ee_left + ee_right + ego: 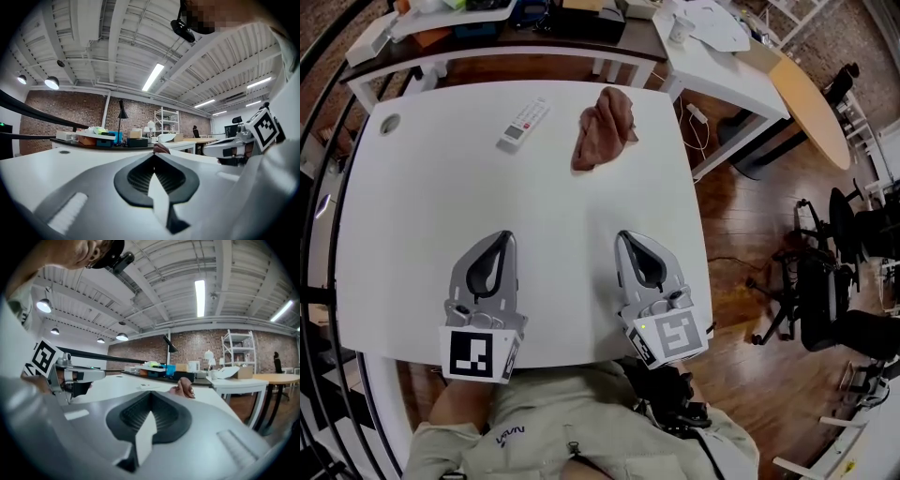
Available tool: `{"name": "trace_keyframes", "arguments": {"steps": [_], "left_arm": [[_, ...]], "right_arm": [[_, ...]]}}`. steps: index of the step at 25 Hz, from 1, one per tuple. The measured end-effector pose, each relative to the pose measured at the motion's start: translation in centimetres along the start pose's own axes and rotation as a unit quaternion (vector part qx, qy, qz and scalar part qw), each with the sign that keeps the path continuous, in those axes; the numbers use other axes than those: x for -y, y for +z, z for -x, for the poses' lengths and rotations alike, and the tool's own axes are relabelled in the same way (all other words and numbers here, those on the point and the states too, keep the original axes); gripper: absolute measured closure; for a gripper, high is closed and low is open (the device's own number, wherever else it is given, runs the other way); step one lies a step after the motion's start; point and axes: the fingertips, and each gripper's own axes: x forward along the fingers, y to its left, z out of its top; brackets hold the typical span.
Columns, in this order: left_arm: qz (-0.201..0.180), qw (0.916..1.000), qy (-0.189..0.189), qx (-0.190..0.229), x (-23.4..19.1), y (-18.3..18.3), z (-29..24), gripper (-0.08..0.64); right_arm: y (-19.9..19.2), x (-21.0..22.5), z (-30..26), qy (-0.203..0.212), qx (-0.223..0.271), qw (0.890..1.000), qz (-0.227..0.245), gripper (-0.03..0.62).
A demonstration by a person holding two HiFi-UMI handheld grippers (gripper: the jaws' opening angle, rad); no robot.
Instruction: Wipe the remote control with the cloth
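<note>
**Two shut grippers, nothing grabbed yet**

Both grippers sit at the near edge of the white table, side by side, pointing roughly level across it. The left gripper has its jaws pressed fully together with nothing between them, and it's the same deal for the right gripper: closed and empty.

Ahead of them is a wide stretch of bare tabletop. Both task items are well apart from the grippers, over on the far side.

The remote control lies ahead of the left gripper and a touch to its right. Its long axis runs on a diagonal, with the near end to the left and the far end to the right. The brown cloth is bunched up just right of the remote, almost straight ahead of the right gripper and a hair to its left.

So my read is that the right one is closer to the cloth and the left one to the remote. It looks like right for wiping and left for steadying, and the jaws need to open first.
</note>
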Motion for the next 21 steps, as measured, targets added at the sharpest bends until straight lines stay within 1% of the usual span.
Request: {"name": "trace_keyframes", "arguments": {"steps": [8, 21], "left_arm": [[0.009, 0.9999, 0.008, -0.012, -0.27, -0.53, -0.23, 0.557], [0.008, 0.9998, 0.008, -0.015, -0.24, -0.59, -0.37, 0.557]], "right_arm": [[-0.03, 0.01, 0.14, -0.005, 0.003, 1.0, 0.004, 0.591], [-0.06, 0.13, 0.15, -0.004, 0.002, 1.0, 0.0, 0.591]]}}
